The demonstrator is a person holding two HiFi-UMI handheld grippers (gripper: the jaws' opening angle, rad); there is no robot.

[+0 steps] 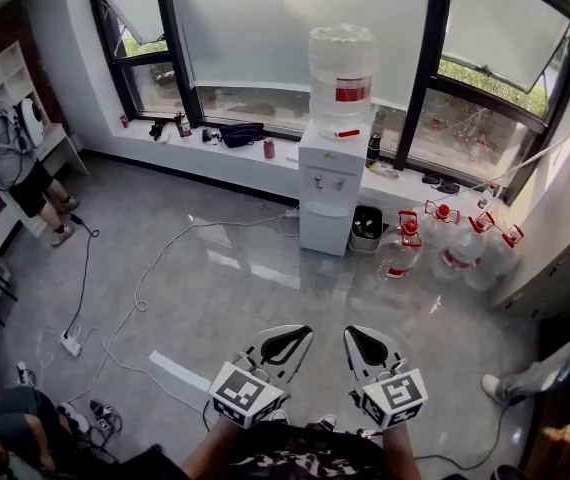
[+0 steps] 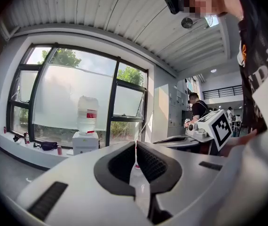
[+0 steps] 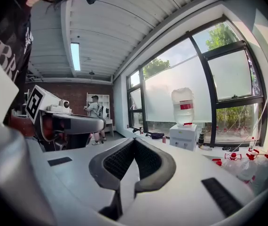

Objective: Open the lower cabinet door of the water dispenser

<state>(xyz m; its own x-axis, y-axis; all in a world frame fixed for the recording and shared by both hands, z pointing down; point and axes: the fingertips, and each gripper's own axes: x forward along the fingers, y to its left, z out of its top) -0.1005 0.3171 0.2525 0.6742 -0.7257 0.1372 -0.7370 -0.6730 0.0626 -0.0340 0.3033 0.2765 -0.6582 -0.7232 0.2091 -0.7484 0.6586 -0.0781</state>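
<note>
A white water dispenser [image 1: 331, 186] stands against the window wall across the room, a clear bottle [image 1: 342, 78] upside down on top. Its lower cabinet door [image 1: 325, 230] is closed. The dispenser [image 2: 85, 142] appears small and far off in the left gripper view and, as the dispenser [image 3: 184, 136], in the right gripper view. My left gripper [image 1: 302, 333] and right gripper [image 1: 353, 334] are held side by side low in the head view, far from it. Both are shut with nothing between the jaws.
Several water bottles with red caps [image 1: 465, 246] lie on the floor right of the dispenser. A black bin [image 1: 367, 225] sits beside it. Cables and a power strip [image 1: 70, 343] trail across the grey floor. A person [image 1: 10, 163] stands at far left; another person's shoe [image 1: 493, 387] is at right.
</note>
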